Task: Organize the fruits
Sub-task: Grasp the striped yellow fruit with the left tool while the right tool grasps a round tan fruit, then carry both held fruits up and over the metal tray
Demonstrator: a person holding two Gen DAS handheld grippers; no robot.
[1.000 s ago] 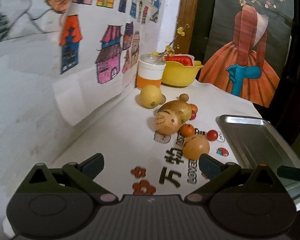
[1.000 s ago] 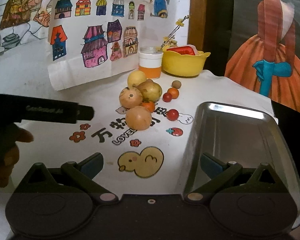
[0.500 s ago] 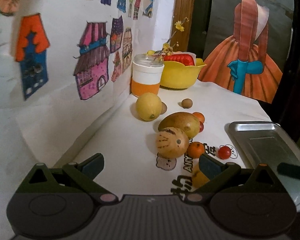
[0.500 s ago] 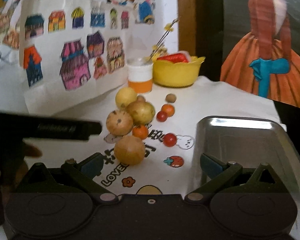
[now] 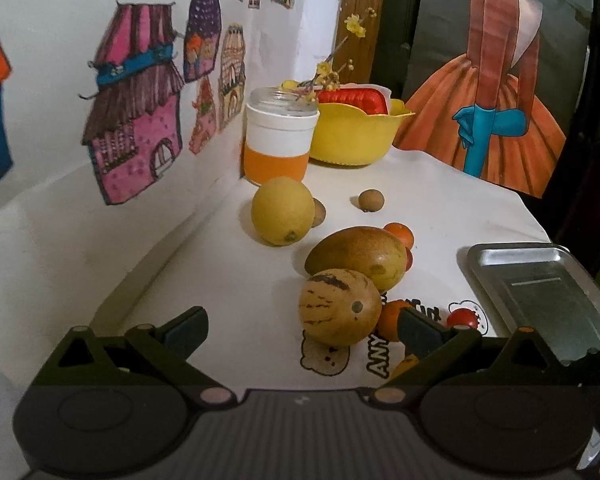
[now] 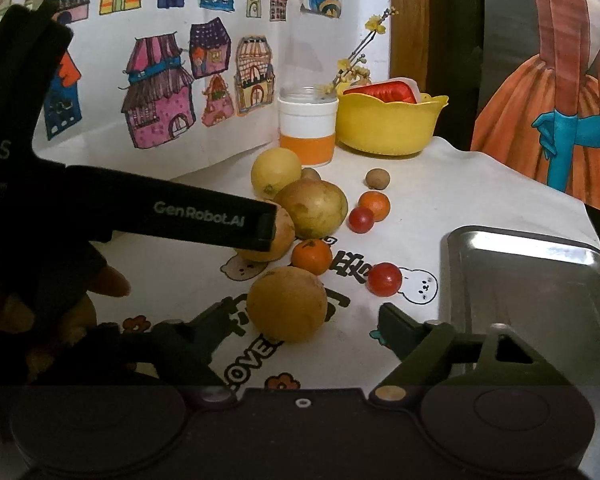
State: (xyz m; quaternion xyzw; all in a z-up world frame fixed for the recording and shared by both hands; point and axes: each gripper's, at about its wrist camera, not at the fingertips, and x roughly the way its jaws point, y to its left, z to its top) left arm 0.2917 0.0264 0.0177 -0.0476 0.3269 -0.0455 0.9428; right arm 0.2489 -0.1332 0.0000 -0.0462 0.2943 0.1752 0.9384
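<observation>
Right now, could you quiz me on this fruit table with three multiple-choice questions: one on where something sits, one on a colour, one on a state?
1. Where does the metal tray lie?
A. right of the fruit
B. under the bowl
C. against the drawings

2. What colour is the bowl?
A. blue
B. yellow
C. green

3. How is the right gripper?
A. shut on a tomato
B. open, holding nothing
C. inside the jar

Answers: 1 A, the tray lies bare to the right of the fruit cluster; 2 B, its scalloped wall is yellow; 3 B, its fingers stand apart on either side of the round orange fruit.
</observation>
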